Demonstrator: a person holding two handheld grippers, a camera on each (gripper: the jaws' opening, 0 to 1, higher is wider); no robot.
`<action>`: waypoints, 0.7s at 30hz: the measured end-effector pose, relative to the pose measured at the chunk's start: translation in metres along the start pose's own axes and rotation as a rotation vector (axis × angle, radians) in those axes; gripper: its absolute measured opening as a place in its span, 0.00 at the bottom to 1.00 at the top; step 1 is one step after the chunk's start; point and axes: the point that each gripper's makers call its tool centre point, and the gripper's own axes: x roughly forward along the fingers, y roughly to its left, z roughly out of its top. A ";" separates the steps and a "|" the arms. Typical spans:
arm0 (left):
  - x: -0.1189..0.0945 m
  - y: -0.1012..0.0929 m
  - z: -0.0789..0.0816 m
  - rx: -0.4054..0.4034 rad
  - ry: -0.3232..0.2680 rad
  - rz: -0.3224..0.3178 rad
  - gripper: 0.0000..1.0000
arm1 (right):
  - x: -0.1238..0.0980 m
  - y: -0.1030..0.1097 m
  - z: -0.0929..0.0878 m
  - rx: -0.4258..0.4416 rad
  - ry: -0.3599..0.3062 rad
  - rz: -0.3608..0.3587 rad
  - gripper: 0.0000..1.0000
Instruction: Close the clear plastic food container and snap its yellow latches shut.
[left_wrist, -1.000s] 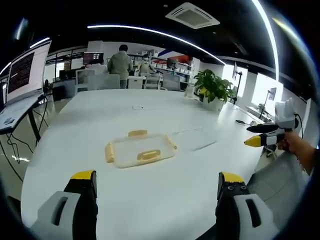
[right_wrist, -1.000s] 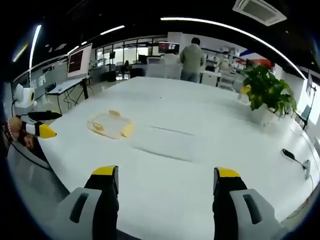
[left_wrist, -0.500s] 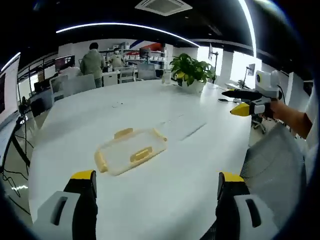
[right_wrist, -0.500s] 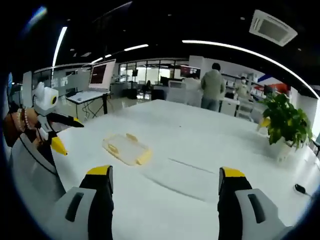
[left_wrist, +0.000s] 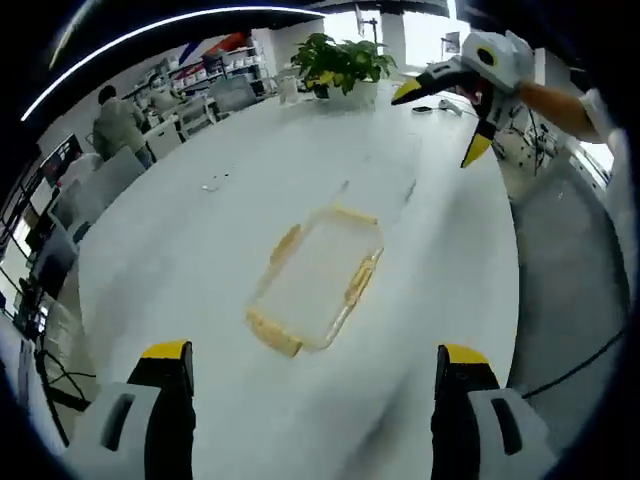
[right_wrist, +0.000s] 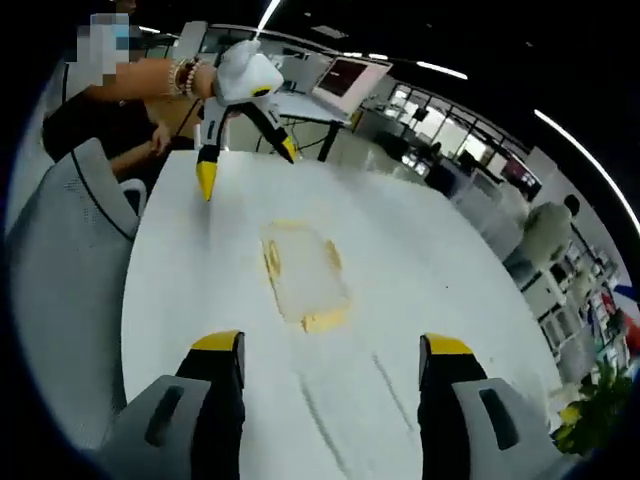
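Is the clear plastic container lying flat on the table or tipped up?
Flat: the clear plastic container with yellow latches lies low on the white table, untouched.

Clear container flat on table

Both views look down from above onto the same white counter from opposite sides, each tilted, sharing the clear container at mid-distance and showing the opposite hand-held gripper
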 end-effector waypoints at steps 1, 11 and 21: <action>0.000 0.000 0.000 0.014 0.014 -0.029 0.99 | 0.003 0.000 0.001 -0.006 0.010 0.028 0.69; 0.007 0.024 0.018 0.114 0.035 -0.133 0.93 | 0.052 -0.008 0.000 -0.135 0.123 0.193 0.67; 0.058 0.020 -0.011 0.239 0.206 -0.283 0.82 | 0.102 -0.003 -0.023 -0.107 0.254 0.355 0.62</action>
